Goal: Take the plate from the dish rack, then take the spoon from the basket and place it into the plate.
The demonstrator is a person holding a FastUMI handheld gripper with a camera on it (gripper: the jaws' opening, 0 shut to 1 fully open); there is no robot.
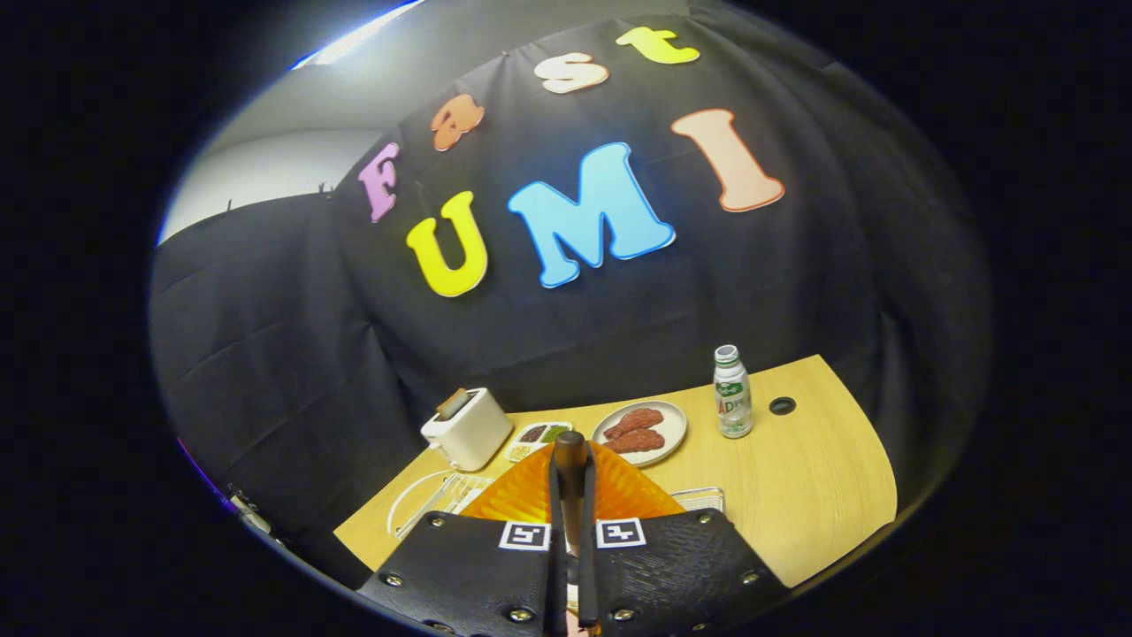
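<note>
My gripper is shut on the orange ribbed plate, both fingers pressing on its rim. The plate is lifted off the wooden table and fans out to either side behind the fingers. Below and to the left of the plate lies the white wire dish rack. A corner of a wire basket peeks out from behind the plate's right side; its contents are hidden.
Beyond the fingers stand a white toaster, a small tray of food, a pale plate with reddish meat pieces and a small bottle. A round cable hole sits near the table's far right.
</note>
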